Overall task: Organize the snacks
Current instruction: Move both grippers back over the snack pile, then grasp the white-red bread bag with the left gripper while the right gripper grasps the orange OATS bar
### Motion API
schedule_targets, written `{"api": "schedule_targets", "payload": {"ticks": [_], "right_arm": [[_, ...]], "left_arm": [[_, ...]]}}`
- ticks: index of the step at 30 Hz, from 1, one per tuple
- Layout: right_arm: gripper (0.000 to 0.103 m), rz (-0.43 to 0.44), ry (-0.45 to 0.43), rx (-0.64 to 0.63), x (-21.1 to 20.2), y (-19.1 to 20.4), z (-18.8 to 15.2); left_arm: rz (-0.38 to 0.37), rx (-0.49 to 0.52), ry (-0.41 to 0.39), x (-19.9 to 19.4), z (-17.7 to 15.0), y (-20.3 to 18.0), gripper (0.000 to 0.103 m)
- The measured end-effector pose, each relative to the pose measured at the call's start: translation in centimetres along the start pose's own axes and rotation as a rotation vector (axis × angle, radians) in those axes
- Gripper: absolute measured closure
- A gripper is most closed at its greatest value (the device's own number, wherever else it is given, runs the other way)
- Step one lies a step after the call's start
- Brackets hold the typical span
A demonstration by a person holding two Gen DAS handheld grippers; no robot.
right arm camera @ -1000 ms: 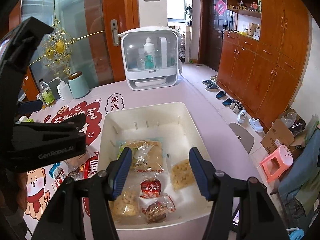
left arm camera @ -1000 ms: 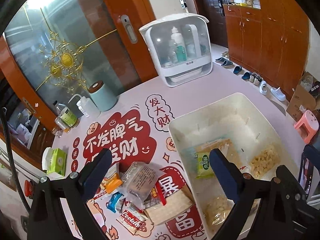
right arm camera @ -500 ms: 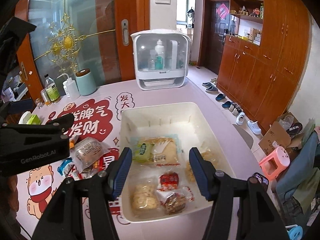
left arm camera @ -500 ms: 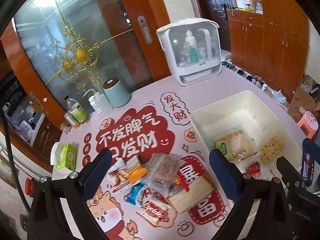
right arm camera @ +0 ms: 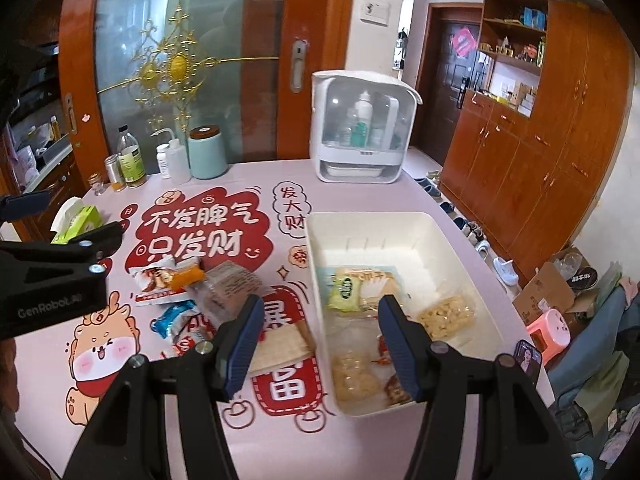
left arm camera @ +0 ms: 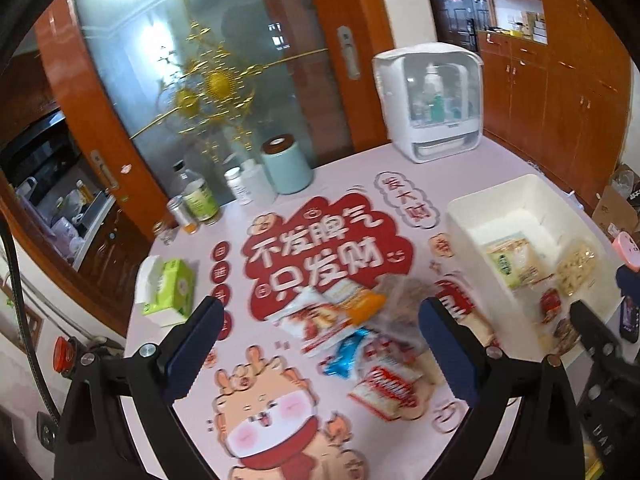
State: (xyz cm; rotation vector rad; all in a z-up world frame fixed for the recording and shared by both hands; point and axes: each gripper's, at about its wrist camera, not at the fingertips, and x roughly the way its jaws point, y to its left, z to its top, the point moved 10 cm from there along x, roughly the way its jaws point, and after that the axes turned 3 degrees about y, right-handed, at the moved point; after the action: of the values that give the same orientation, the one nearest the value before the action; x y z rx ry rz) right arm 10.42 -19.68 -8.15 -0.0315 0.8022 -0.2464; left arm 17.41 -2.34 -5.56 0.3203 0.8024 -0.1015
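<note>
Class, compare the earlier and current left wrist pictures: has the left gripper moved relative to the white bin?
Yes. The left gripper has shifted left, away from the white bin: its right finger formerly overlapped the bin, and now stands over the loose snack pile, jaws open and empty.

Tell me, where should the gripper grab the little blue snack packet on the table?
Probably by its upper end. The blue packet lies flat and slanted at the left edge of the pile, with a white and red packet just above it and other wrappers against its right side. Its left side faces bare tablecloth, so coming down from above on that side, pinching across the narrow width, looks easiest.
</note>
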Motion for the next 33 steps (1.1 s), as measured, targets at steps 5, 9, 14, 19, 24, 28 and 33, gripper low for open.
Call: {"api": "schedule_targets", "payload": {"ticks": [5, 9, 14, 19, 24, 28, 33], "right_arm": [[0.043, -0.003, -0.011, -0.022, -1.5, 2.8, 0.5], [0.043, 0.017, -0.011, -0.048, -2.3, 4.8, 1.8], [0.043, 0.077, 0.030, -0.043, -2.2, 6.2, 3.7], [0.043, 0.162, 0.126, -0.016, -0.4, 7.1, 5.6], [0.043, 0.253, 0.231, -0.071, 3.1, 9.7, 6.9], [0.043, 0.298, 0.308, -0.157, 7.4, 12.9, 7.1], [0.043, 0.364, 0.416, -0.272, 13.4, 17.2, 5.7]], "left_arm": [[0.028, -0.033, -0.009, -0.1, -1.5, 6.0, 0.006], [0.064, -0.024, -0.028, -0.4, -1.6, 10.1, 0.006], [0.093, -0.031, -0.061, -0.5, -0.4, 14.5, 0.006], [0.070, -0.078, -0.050, 0.5, 0.6, 16.8, 0.005], [0.022, -0.118, 0.001, 3.0, 0.8, 16.6, 0.005], [-0.011, -0.155, 0.083, 6.8, 0.3, 15.5, 0.005], [-0.042, -0.229, 0.248, 13.1, -2.2, 14.2, 0.005]]}}
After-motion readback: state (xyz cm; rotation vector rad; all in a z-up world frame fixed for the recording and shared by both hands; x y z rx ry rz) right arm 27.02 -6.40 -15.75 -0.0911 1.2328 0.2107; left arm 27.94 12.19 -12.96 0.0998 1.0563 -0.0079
